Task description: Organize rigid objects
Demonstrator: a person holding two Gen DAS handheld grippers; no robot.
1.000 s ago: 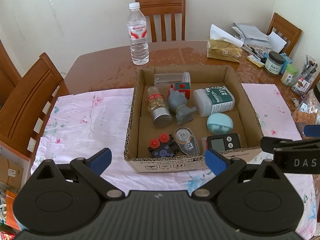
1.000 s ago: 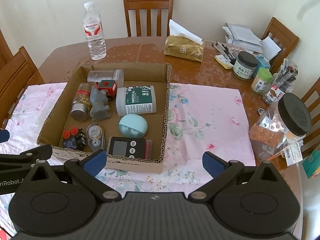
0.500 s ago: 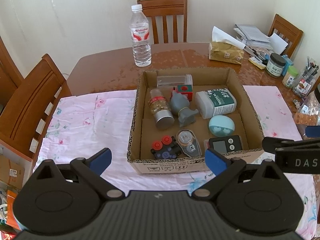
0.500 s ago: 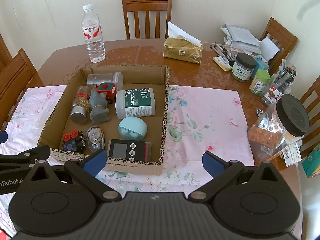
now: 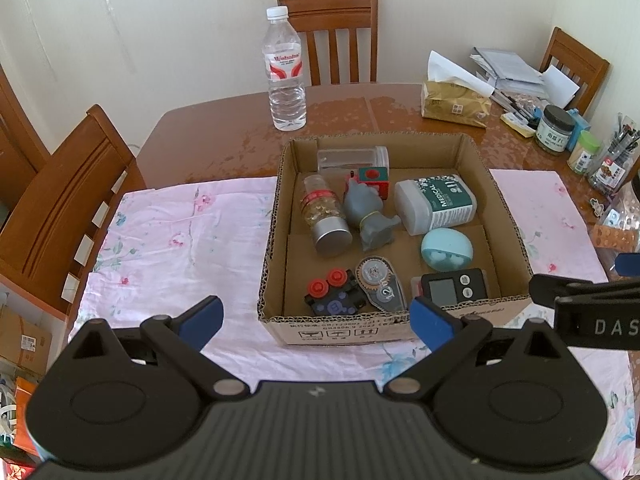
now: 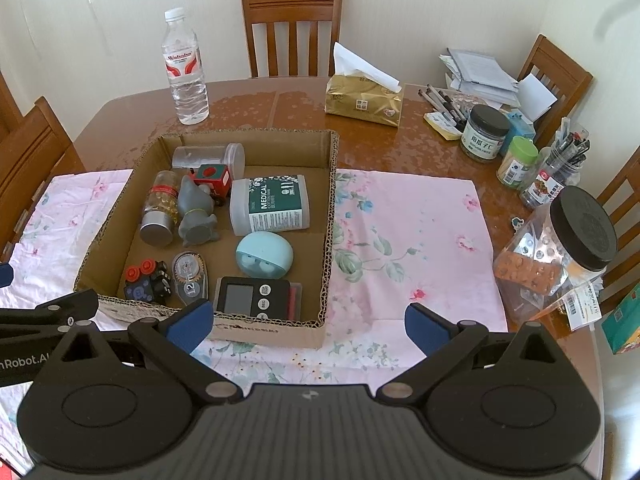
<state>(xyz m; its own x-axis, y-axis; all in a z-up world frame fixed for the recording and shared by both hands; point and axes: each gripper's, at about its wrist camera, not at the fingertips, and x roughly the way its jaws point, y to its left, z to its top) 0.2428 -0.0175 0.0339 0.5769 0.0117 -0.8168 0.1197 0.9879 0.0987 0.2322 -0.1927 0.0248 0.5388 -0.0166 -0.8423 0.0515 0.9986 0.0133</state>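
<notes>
I hold my left tool [image 5: 316,316] and my right tool [image 6: 307,322] both spread wide with nothing between their blue fingers, each hanging over the near edge of the table [image 6: 280,104]. The cardboard box [image 5: 476,152] sits on the pink floral cloth [image 5: 180,232], just beyond my left tool and to the left of my right tool. Inside it, along the far wall, a clear plastic jar [image 5: 352,158] lies on its side, with a red and green cube [image 5: 374,178] just in front of it. A glass bottle with a silver cap [image 5: 324,216] lies at the left, touching a grey elephant figure [image 5: 368,216], and a white box marked MEDICAL [image 5: 436,204] lies to the right. Nearer me are a pale blue egg-shaped case [image 5: 446,250], a black digital timer [image 5: 454,286], a correction tape dispenser [image 5: 380,284] and a small black toy with red knobs [image 5: 330,292], though what that toy is I cannot quite make out. A water bottle [image 6: 184,72] and a gold tissue pack [image 6: 362,100] stand on the bare table beyond the box, and a black-lidded jar of blister packs [image 6: 560,244] sits at the right.
</notes>
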